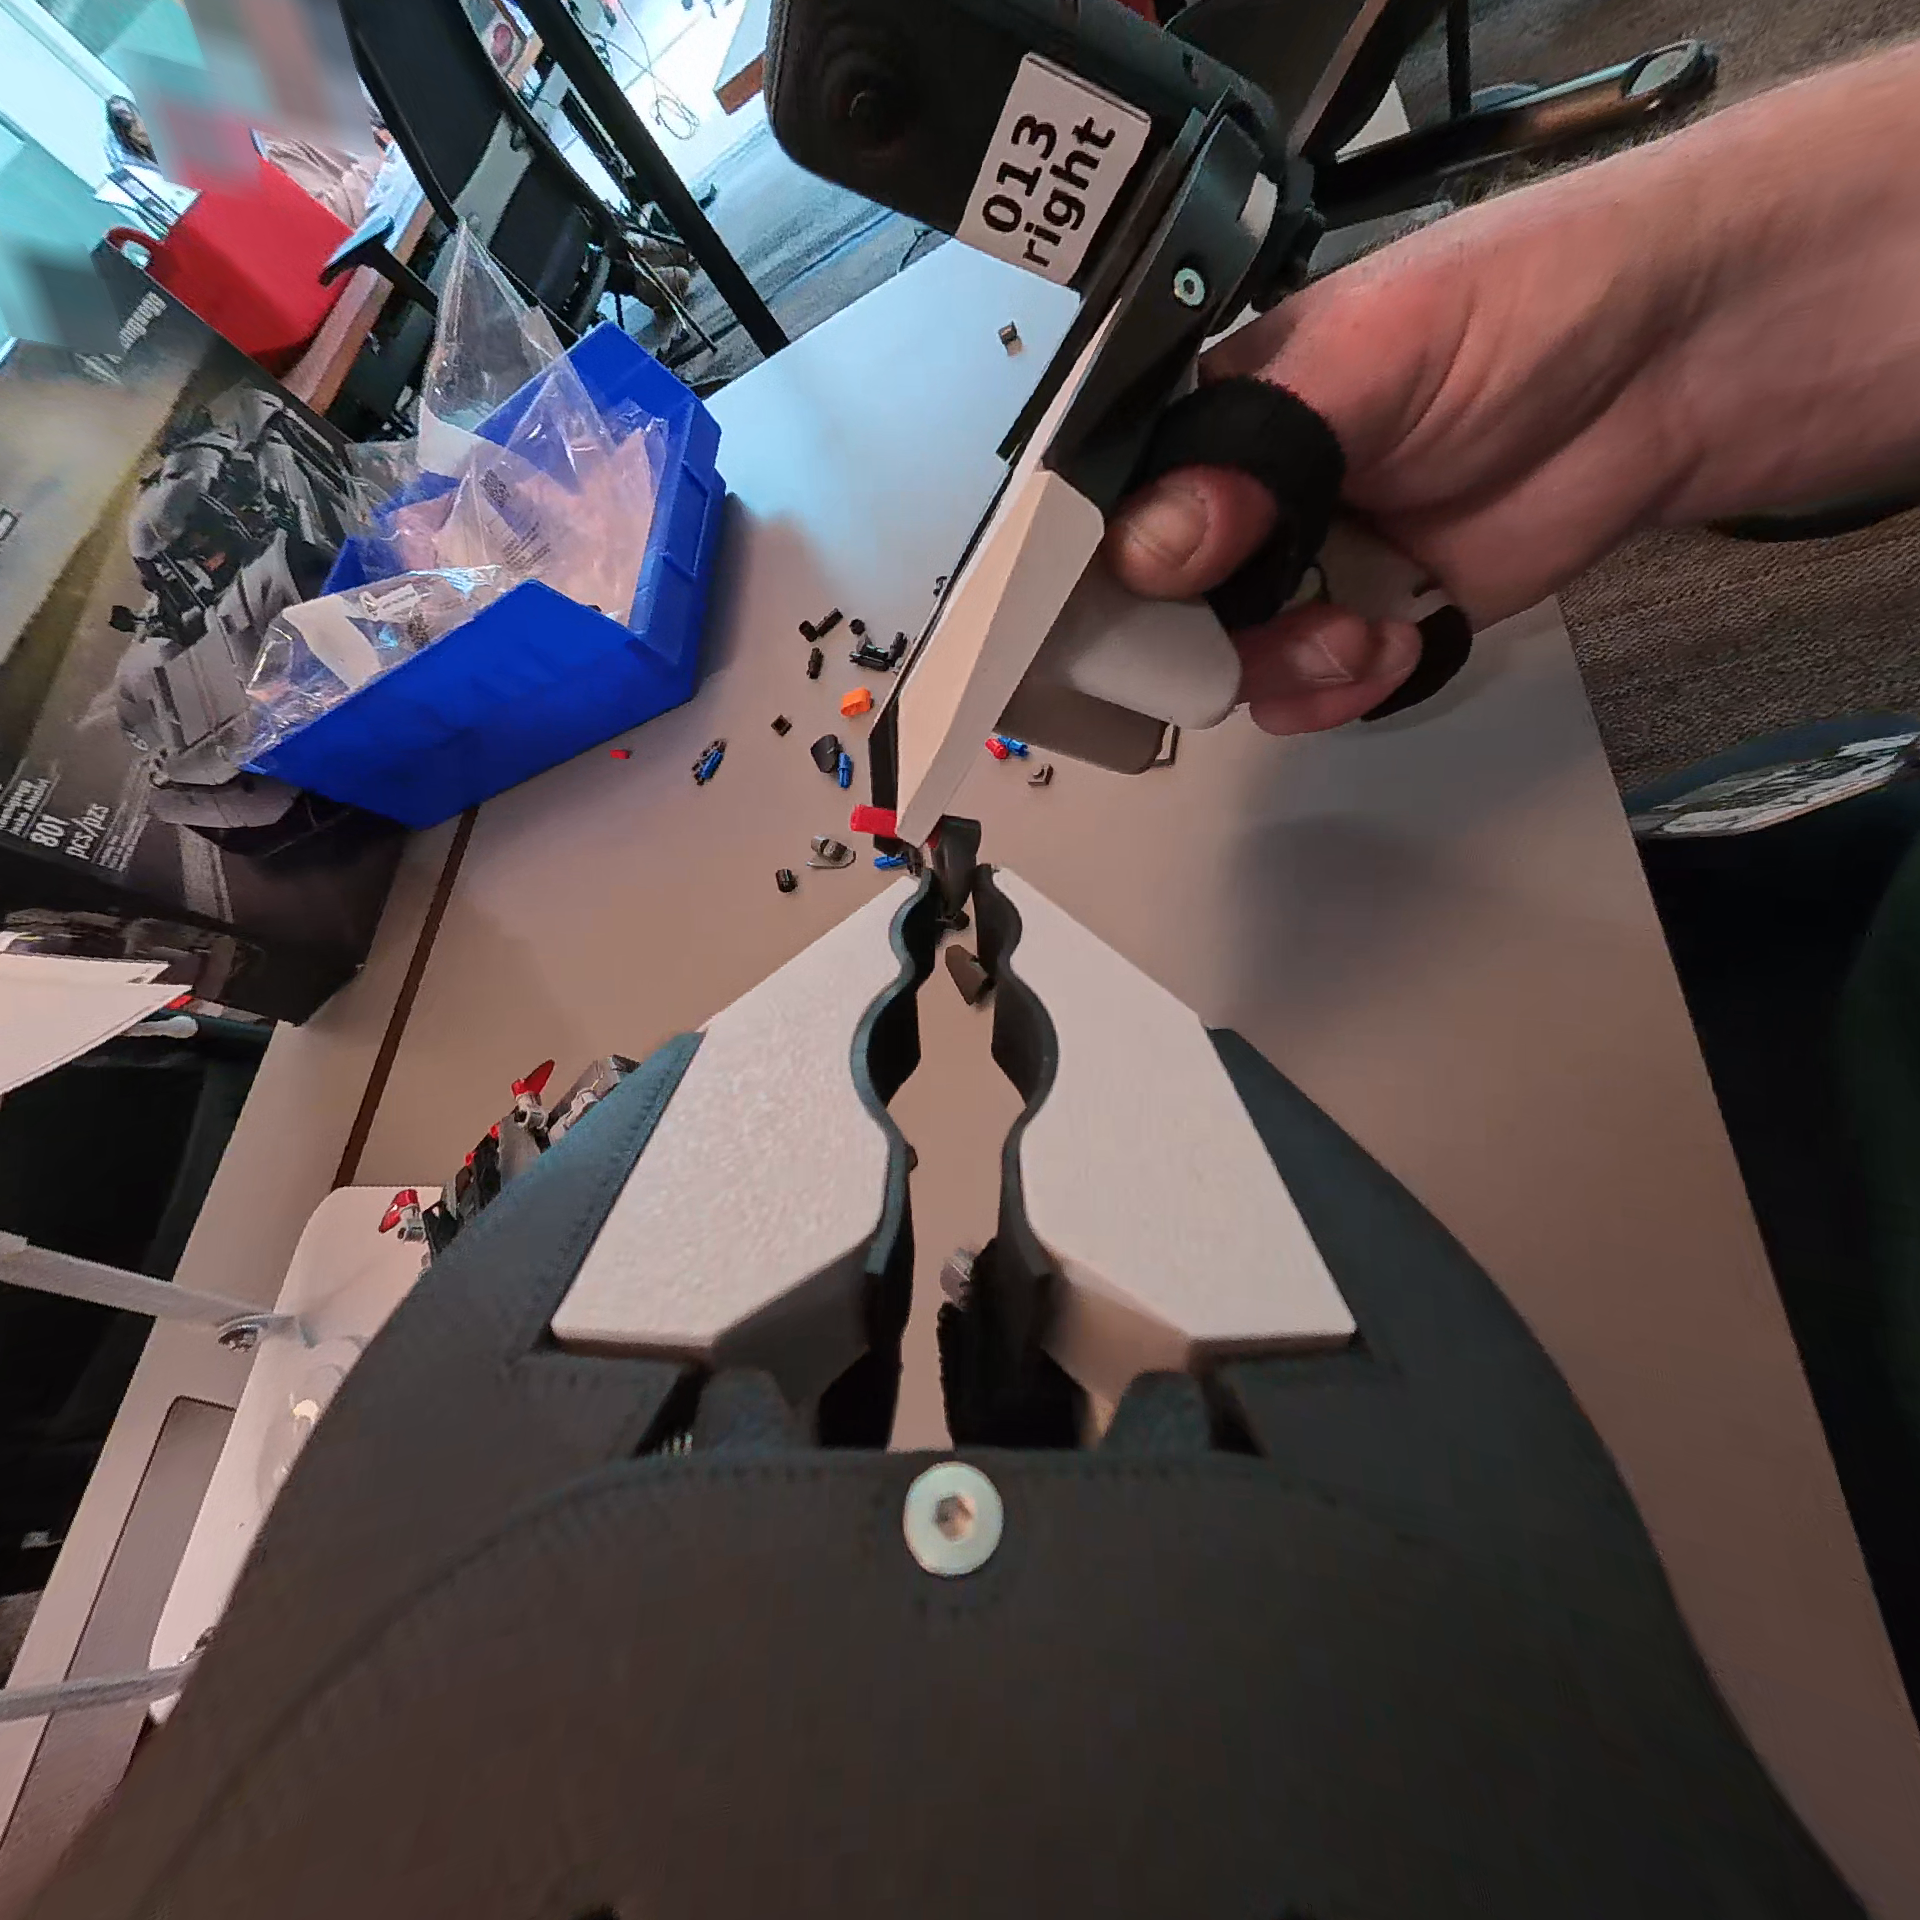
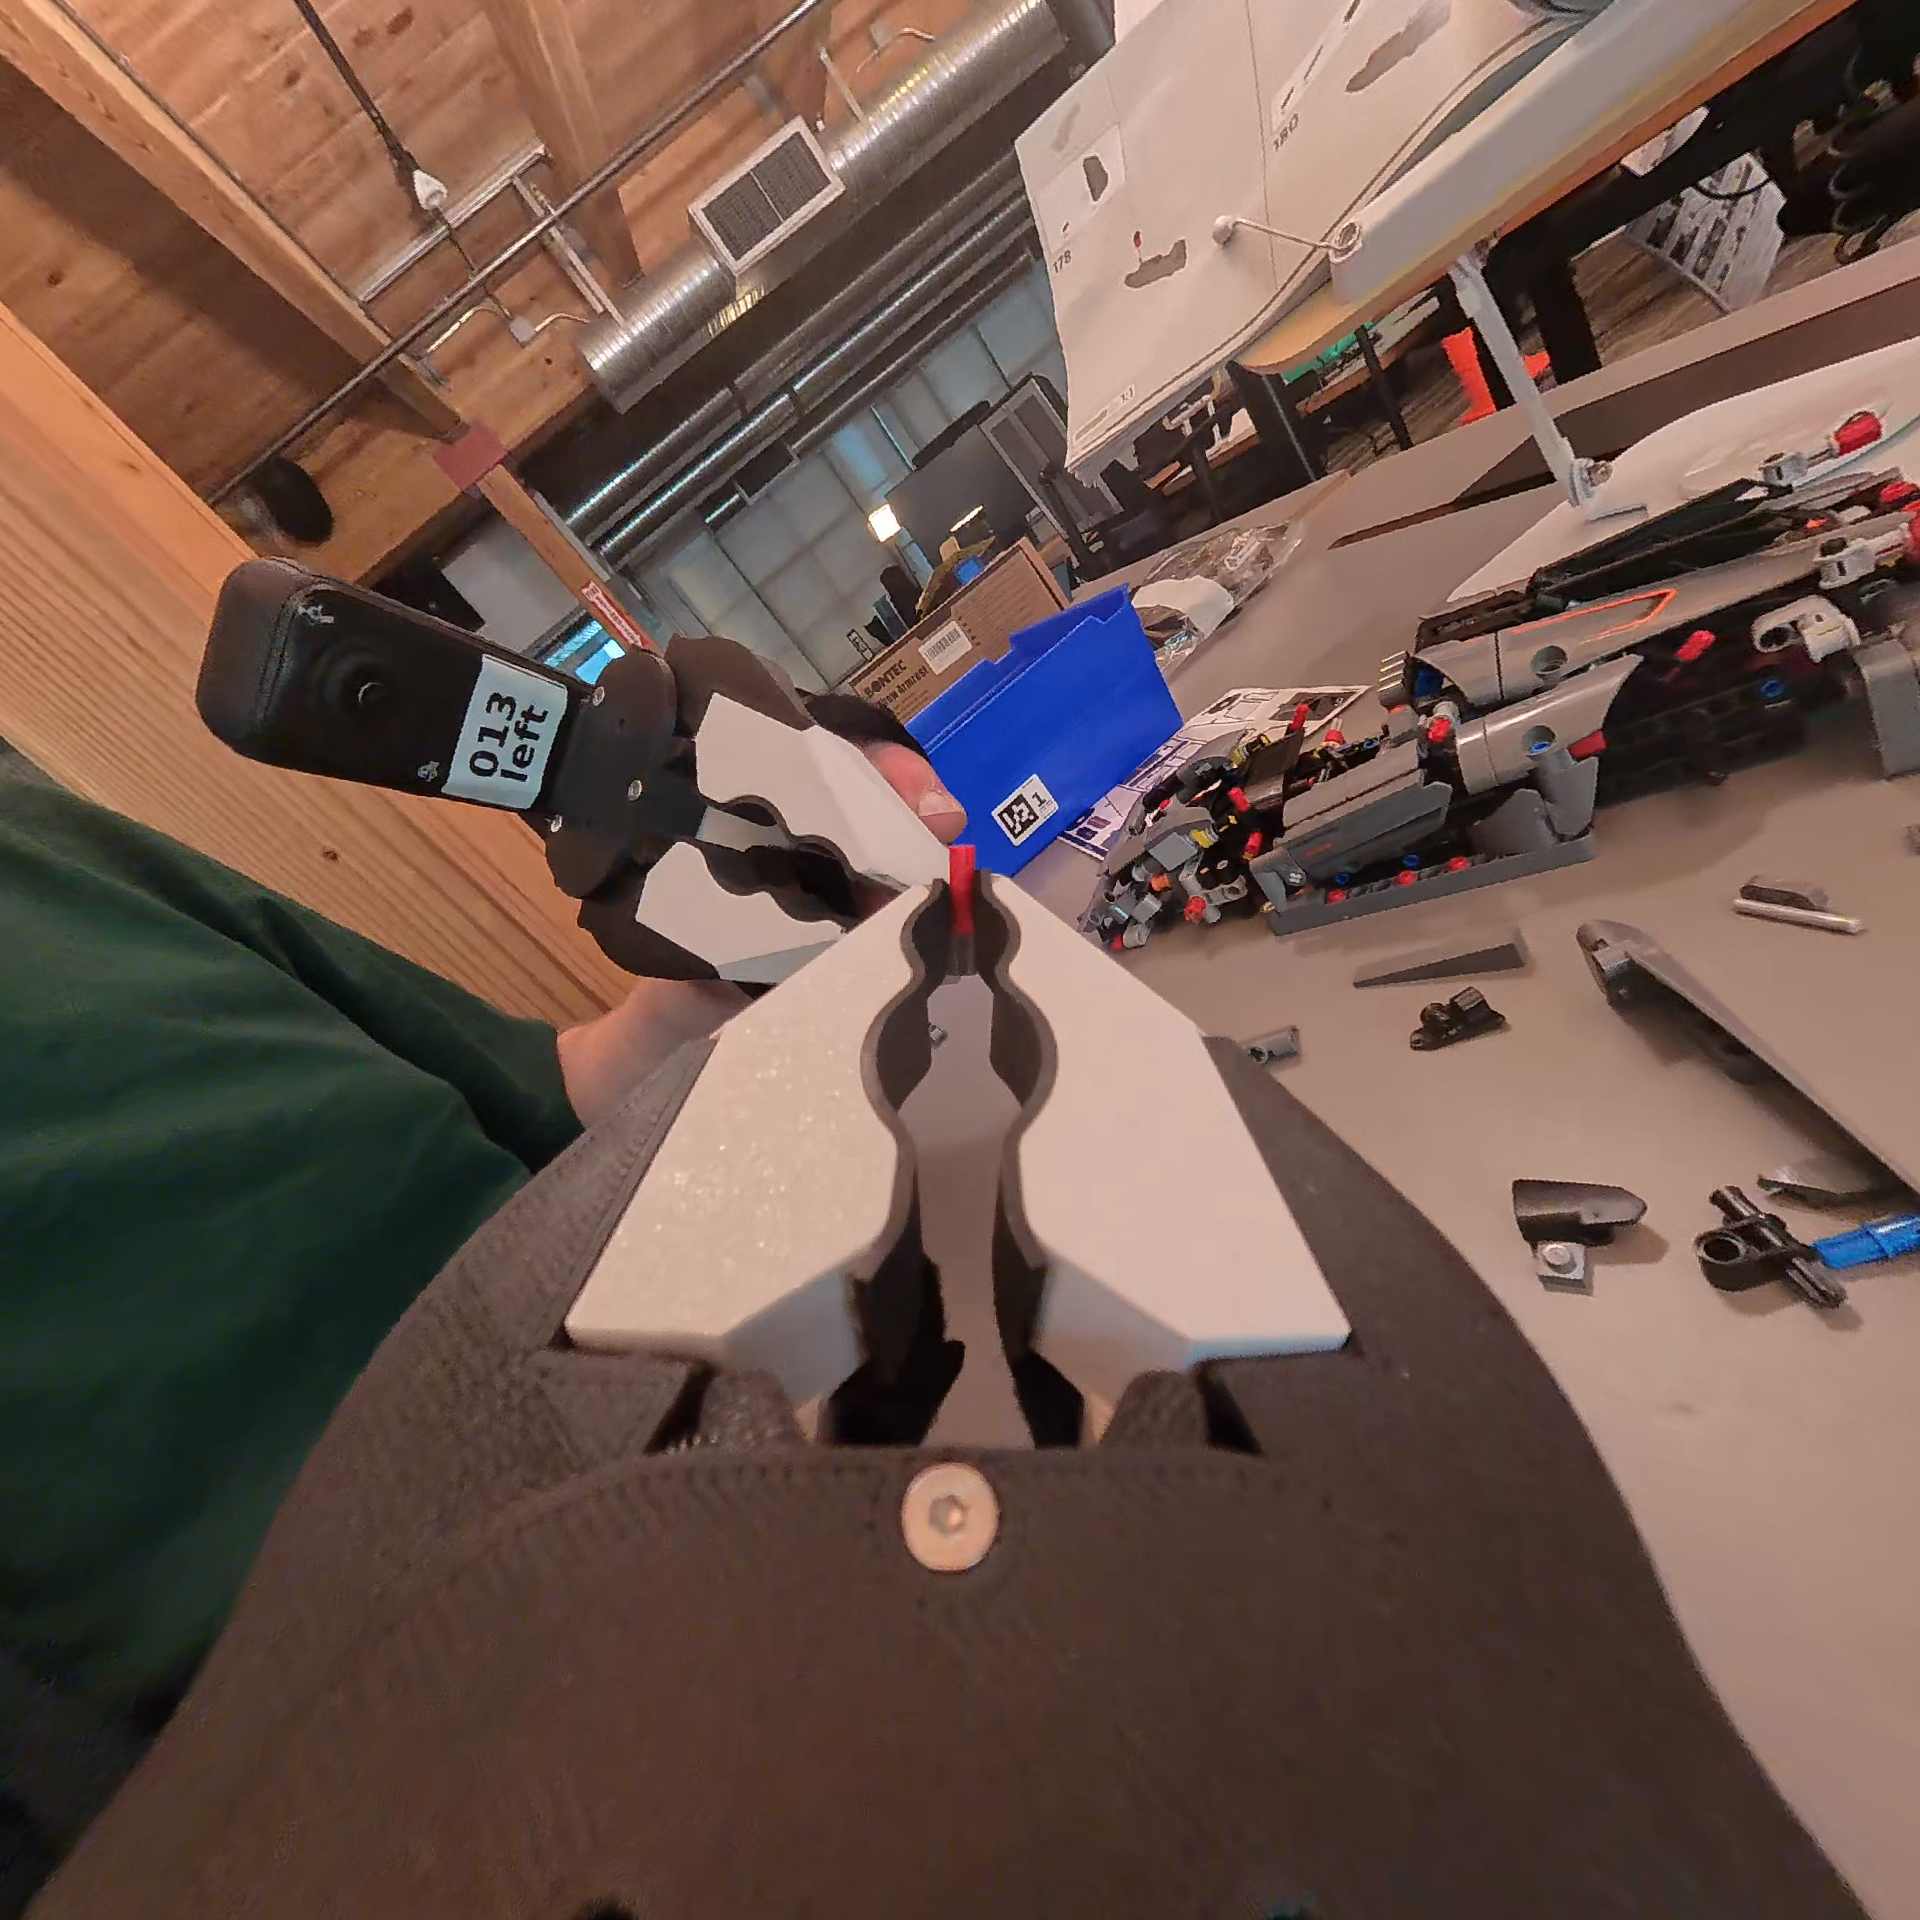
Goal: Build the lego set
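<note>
Your right tongs [image 2: 958, 935] pinch a red pin [image 2: 961, 888], your left tongs [image 1: 954, 894] clamp a small black piece [image 1: 954, 847]; both meet near the blue bin [image 1: 540, 644], likely for joining.

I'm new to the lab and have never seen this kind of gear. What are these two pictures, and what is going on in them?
No robot is here: a person holds a hand-operated pair of tongs in each hand, and each pair carries a wide-angle camera looking along its two fingers. One picture comes from the left tongs, the other from the right tongs; each view also shows the other pair farther off.

The right tongs are shut on a small red peg fitted into a dark piece. The left tongs are pinching a small black piece right at that spot, so the two parts seem to be being joined.

On the grey table lie scattered small parts, a blue bin with clear bags, and the half-built model.
</note>
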### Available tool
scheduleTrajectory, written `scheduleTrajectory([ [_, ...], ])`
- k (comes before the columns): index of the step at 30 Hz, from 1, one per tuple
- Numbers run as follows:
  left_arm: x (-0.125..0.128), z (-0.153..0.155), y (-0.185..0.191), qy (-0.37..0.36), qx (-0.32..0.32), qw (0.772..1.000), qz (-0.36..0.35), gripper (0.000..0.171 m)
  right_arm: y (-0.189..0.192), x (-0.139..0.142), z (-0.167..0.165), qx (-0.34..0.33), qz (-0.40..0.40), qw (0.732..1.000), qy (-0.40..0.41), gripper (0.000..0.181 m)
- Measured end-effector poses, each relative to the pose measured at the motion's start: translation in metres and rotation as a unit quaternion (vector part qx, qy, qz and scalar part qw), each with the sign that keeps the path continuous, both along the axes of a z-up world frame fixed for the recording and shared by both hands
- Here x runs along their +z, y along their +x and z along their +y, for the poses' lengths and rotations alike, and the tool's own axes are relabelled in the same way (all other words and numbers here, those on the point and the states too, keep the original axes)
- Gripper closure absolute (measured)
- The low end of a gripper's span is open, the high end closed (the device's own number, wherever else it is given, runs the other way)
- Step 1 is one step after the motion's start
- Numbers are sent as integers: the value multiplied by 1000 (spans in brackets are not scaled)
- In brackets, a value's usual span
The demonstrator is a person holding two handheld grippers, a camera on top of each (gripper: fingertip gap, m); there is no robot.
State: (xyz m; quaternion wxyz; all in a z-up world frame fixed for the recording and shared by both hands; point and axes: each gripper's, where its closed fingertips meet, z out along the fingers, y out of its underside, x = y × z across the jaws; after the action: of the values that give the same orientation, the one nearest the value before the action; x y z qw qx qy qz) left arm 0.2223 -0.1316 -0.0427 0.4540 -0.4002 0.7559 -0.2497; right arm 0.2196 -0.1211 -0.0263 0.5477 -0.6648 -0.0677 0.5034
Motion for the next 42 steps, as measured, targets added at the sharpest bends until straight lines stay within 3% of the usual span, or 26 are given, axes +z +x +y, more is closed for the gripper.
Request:
scheduleTrajectory([
  [4, 7, -1, -3, -48, -3, 999, -24, 168, -2, 7, 1, 1, 7, 1000, 11, 177],
  [9, 24, -2, -10, -187, -30, 979, -74, 168, -4, 20, 2, 10, 14, 999, 36, 168],
  [12, 46, -4, -18, -314, -70, 940, -116, 168, -3, 35, -3, 14, 1, 996, 88, 162],
  [15, 63, 0, -27, -415, -99, 891, -152, 169, -5, 44, -6, -7, -71, 986, 153, 160],
  [18, 72, -1, -32, -484, -126, 850, -164, 169, -2, 47, 4, -97, -225, 946, 212, 161],
  [20, 77, -1, -34, -526, -137, 821, -175, 168, -5, 55, 8, -155, -331, 892, 264, 162],
  [23, 83, 2, -36, -577, -151, 780, -189, 169, -21, 58, 12, -179, -431, 830, 304, 161],
  [29, 84, -1, -37, -630, -172, 734, -189, 169, -35, 57, 19, -180, -482, 790, 334, 174],
  [32, 81, -2, -36, -631, -171, 734, -184, 169, -33, 57, 20, -191, -510, 768, 337, 180],
  [34, 78, 0, -35, -635, -164, 732, -183, 169, -32, 53, 22, -189, -523, 763, 330, 180],
  [37, 74, 5, -32, -624, -139, 747, -184, 168, -29, 48, 27, -184, -537, 761, 314, 180],
  [42, 63, 14, -31, -506, -58, 842, -178, 162, -26, 45, 33, -175, -555, 758, 295, 180],
])
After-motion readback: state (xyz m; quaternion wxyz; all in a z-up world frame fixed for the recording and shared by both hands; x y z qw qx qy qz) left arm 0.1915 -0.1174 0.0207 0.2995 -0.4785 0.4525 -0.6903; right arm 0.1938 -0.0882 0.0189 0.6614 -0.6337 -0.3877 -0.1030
